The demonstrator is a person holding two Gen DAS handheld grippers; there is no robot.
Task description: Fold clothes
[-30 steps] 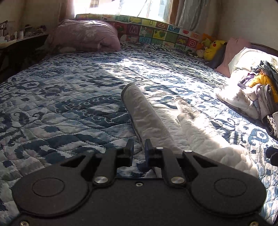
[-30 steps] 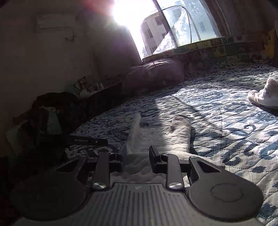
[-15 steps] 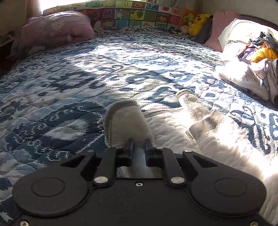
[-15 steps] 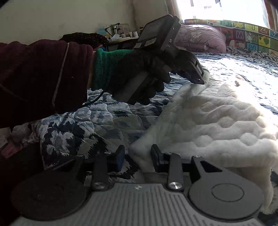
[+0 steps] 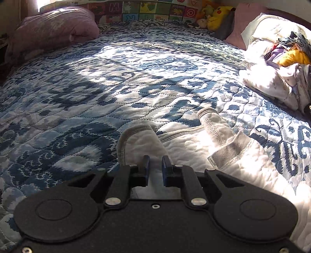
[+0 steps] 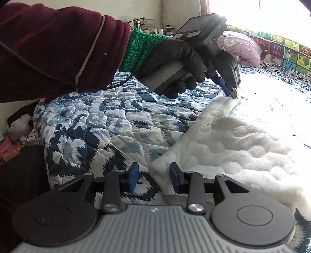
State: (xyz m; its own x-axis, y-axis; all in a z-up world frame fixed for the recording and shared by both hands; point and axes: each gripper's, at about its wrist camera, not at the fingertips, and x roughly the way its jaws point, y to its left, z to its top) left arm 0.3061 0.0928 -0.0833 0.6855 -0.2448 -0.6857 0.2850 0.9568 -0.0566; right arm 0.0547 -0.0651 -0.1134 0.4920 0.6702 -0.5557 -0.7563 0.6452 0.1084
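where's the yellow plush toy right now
In the left wrist view, the yellow plush toy sits at the far right corner of the bed, between the colourful alphabet mat and a pink pillow.

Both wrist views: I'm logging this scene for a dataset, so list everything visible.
white fleece garment: one, white, on the quilt, legs pointing away
quilt: one, blue-white, covering bed
pillow: one, mauve, far left
alphabet mat: one, multicolour, along far edge
plush toys: several, yellow, far corner
clothes pile: one, mixed, right
left gripper: black, jaws shut on the garment
right gripper: grey, jaws open at the garment's corner
gloved hand: black, maroon sleeve
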